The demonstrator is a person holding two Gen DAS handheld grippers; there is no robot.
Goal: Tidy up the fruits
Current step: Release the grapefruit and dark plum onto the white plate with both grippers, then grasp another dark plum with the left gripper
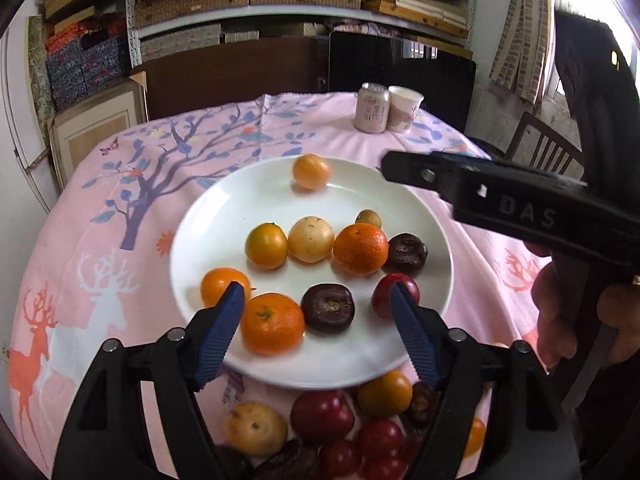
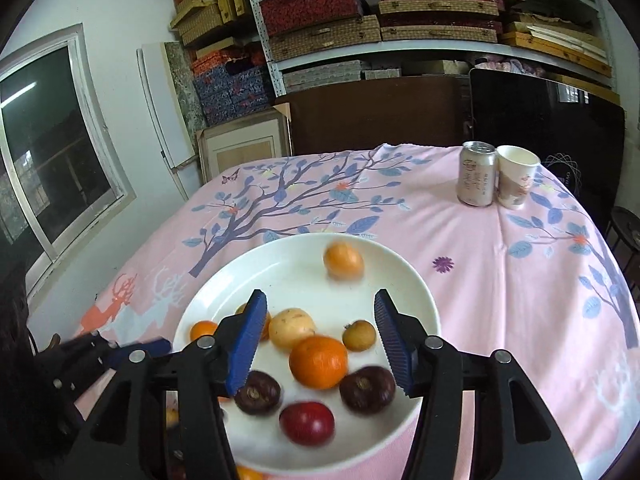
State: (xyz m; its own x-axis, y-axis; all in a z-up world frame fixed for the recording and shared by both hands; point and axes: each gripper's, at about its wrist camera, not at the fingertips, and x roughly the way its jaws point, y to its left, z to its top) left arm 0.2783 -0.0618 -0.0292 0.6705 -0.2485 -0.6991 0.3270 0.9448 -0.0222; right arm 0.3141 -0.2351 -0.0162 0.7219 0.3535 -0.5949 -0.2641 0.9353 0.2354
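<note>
Fruits (image 1: pixel 360 249) being gathered on a white plate (image 1: pixel 208 216) on the pink tablecloth (image 1: pixel 120 184), more being left loose just in front of it, left gripper (image 1: pixel 316 300) and right gripper (image 2: pixel 318 312) both being held over the plate, jaws parted, nothing being gripped.

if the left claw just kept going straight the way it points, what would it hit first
Most likely the orange mandarin at the near side of the white plate: it lies between the open left claw and just ahead. The dark purple fruit beside it is close too; depth is hard to judge.
</note>
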